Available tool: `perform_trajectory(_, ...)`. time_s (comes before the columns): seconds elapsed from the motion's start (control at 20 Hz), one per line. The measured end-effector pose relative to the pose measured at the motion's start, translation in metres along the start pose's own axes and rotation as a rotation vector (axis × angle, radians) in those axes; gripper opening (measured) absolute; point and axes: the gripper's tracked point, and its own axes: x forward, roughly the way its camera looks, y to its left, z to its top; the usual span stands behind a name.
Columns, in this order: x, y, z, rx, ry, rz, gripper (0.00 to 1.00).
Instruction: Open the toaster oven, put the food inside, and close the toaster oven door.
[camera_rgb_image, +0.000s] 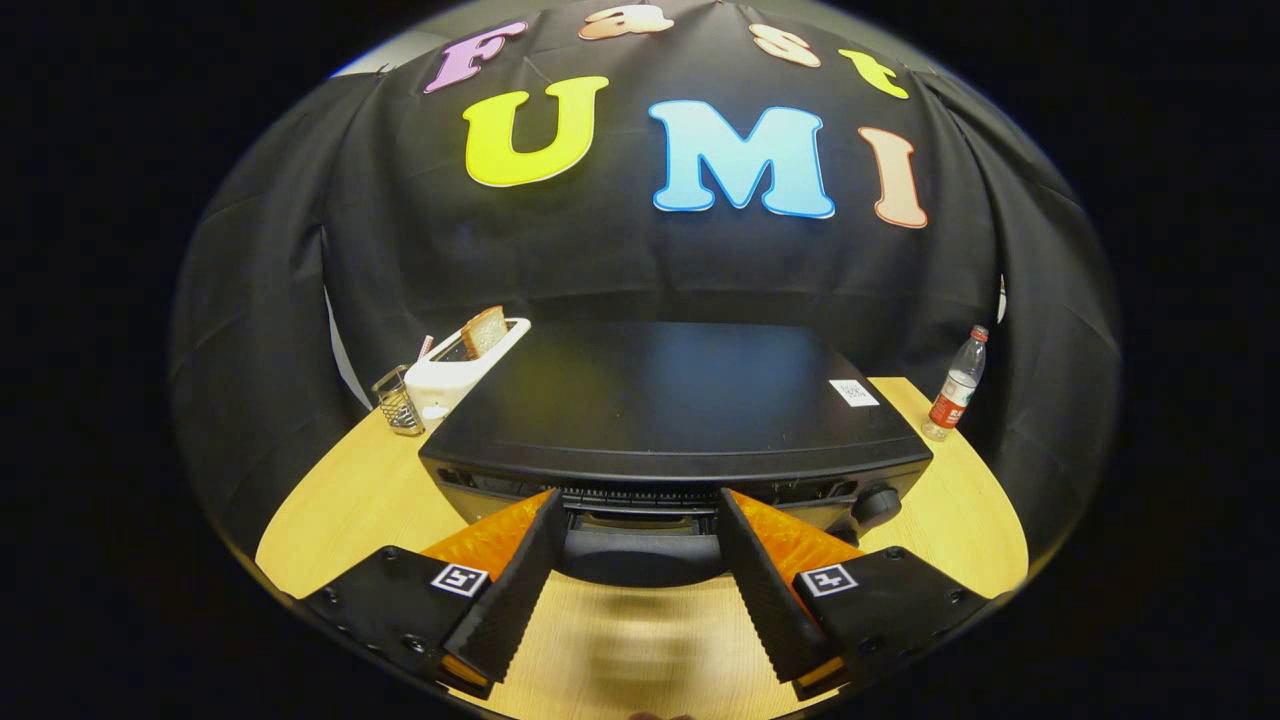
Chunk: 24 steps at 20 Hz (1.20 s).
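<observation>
On the far left of the pale wood-grain table (330, 510) stands a small wire-mesh holder (399, 402), boxy and see-through. Just to its right sits a white, smooth-sided pop-up toaster (458, 372) with a brown-crusted slice of bread (484, 331) standing upright in its slot. Beside that, filling the middle of the table, is the toaster oven (670, 405): a wide, black, matte box with a flat top, a ribbed vent strip along the front edge and a small white label (853, 393) near its far right corner. Its curved dark door handle (640, 553) juts toward the near side, and a round black knob (877, 503) sits at the front right.

The gripper (640, 520) is spread open, its two ridged, wedge-shaped fingers (515, 590) flanking the handle without pressing on it, tips close against the oven's front.

Far right, near the cloth wall, stands a clear plastic bottle (957, 388) with a red cap and red label.
</observation>
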Motion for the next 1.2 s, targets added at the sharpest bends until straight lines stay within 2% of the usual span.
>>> perform_trajectory(0.6,-0.04,0.003,-0.068,-0.001,0.144,0.012,0.97)
perform_trajectory(1.05,-0.057,-0.004,-0.156,0.042,0.398,0.017,0.96)
perform_trajectory(1.2,-0.064,-0.008,-0.161,0.051,0.417,0.018,0.97)
